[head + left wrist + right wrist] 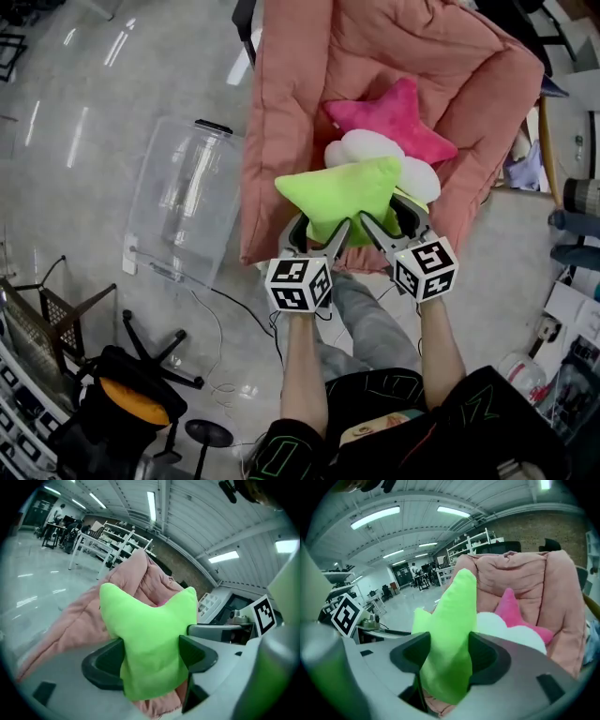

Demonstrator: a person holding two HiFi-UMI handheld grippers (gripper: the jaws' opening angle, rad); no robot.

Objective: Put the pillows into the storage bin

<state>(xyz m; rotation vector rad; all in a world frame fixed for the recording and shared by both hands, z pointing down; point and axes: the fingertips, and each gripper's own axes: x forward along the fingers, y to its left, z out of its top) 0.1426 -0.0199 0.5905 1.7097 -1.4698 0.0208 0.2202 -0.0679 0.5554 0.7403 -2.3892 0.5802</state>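
Covering the whole left half of the head view, a glossy grey floor [84, 122] is seen. A large pink padded chair [291, 112] is set on it at the far right. A clear plastic storage bin [183, 202] is placed on the floor just to the left of the chair, well apart from the pillows.

A green star pillow [342, 192] is held over the near edge of the chair seat, and its near points are gripped by both grippers side by side. Behind it, deeper in the seat, a pink star pillow [398, 117] is laid against the chair's far cushion. A white pillow [370, 145] is tucked between the pink one and the green one; whether the green pillow touches it cannot be told.

The left gripper [323, 230] is seen in its own view with the jaws pinching one green point, the fabric squeezed between both pads [197, 653]. The right gripper [389, 220] is likewise clamped on another point of the same pillow [452, 620], which is bunched between its jaws.
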